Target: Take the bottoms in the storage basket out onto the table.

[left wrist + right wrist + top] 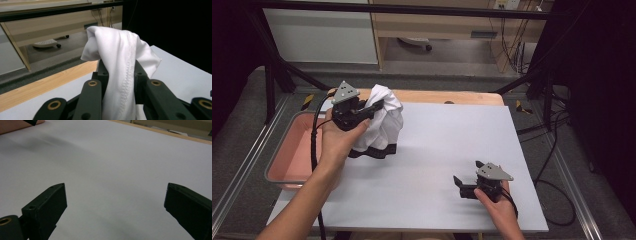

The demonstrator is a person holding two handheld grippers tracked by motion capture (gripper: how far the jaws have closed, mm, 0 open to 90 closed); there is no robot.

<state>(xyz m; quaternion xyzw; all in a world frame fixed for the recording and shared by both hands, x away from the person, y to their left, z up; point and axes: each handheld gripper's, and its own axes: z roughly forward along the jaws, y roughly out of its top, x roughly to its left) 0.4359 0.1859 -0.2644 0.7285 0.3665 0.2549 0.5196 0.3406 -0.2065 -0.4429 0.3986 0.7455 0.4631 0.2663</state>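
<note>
White tabletop lay under my left gripper, clamped on a soft, light, floppy white cloth by its stitched edge; my right gripper rested open.

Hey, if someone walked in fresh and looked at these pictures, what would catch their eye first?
The white garment bunched up at the table's far left, pinched in the left gripper, whose jaws are shut on a fold with a stitched seam. Its dark hem rests on the pale grey table sheet, beside a pink tray at the left edge. Near right, the right gripper waits low over the sheet, jaws wide open.
</note>
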